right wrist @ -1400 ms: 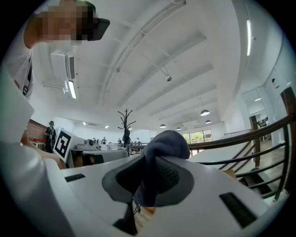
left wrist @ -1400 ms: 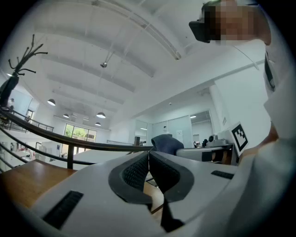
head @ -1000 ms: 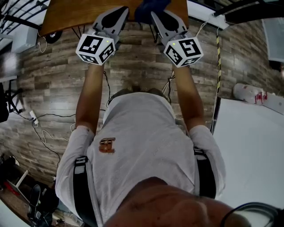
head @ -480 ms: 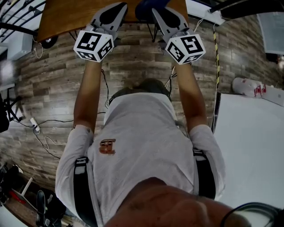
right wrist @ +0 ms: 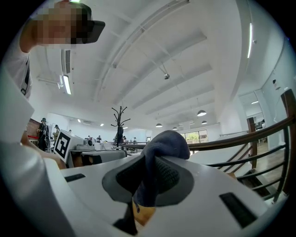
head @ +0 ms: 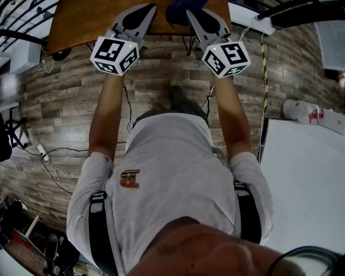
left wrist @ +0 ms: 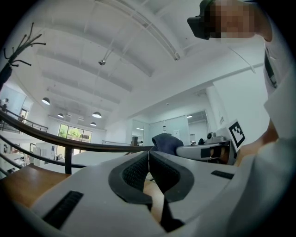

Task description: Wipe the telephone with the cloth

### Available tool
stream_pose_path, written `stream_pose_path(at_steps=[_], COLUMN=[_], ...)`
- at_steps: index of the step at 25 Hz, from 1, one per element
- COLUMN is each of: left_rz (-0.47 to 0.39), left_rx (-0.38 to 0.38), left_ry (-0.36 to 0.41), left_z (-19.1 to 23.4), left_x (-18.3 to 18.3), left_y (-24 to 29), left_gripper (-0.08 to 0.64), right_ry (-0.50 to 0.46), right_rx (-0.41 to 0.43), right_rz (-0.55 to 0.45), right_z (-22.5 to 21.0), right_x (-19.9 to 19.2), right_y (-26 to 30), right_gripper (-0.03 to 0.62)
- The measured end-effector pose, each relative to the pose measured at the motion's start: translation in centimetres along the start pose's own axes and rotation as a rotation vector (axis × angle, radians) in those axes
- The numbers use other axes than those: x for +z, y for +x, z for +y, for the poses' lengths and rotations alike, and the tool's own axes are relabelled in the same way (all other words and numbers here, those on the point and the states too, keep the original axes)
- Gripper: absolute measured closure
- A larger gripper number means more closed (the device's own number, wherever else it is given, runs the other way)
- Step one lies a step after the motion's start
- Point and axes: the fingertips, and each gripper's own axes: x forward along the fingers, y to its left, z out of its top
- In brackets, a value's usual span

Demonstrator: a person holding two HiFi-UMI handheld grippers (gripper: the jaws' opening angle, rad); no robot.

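My right gripper (head: 193,12) is shut on a dark blue cloth (head: 179,7), held out near the edge of a wooden table (head: 81,20). In the right gripper view the cloth (right wrist: 163,144) bulges out between the pads of the right gripper (right wrist: 147,172) and hangs down inside them. My left gripper (head: 144,11) is level with it on the left, its pads pressed together with nothing between them (left wrist: 149,161). From the left gripper view I see the cloth (left wrist: 166,140) just to the right. No telephone shows in any view.
Wood-plank floor (head: 64,102) with cables (head: 59,145) lies below. A white table (head: 302,183) stands at the right, and a dark railing (right wrist: 259,139) runs beside the wooden table. The person's torso fills the lower head view.
Both grippers have stayed almost where they were, the cloth still held in the right one. The person's leg has come forward under the arms.
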Motion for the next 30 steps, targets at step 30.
stream_pose_path(at_steps=[30], left_rz=[0.058], left_rx=[0.16], left_ry=[0.035], left_z=[13.4], left_x=[-3.0], left_y=[25.5], left_gripper=[0.538], right_ry=[0.004], right_rx=[0.173], right_rz=[0.03], right_z=[-24.9], right_x=[-1.0], right_y=[15.2], right_gripper=[0.52])
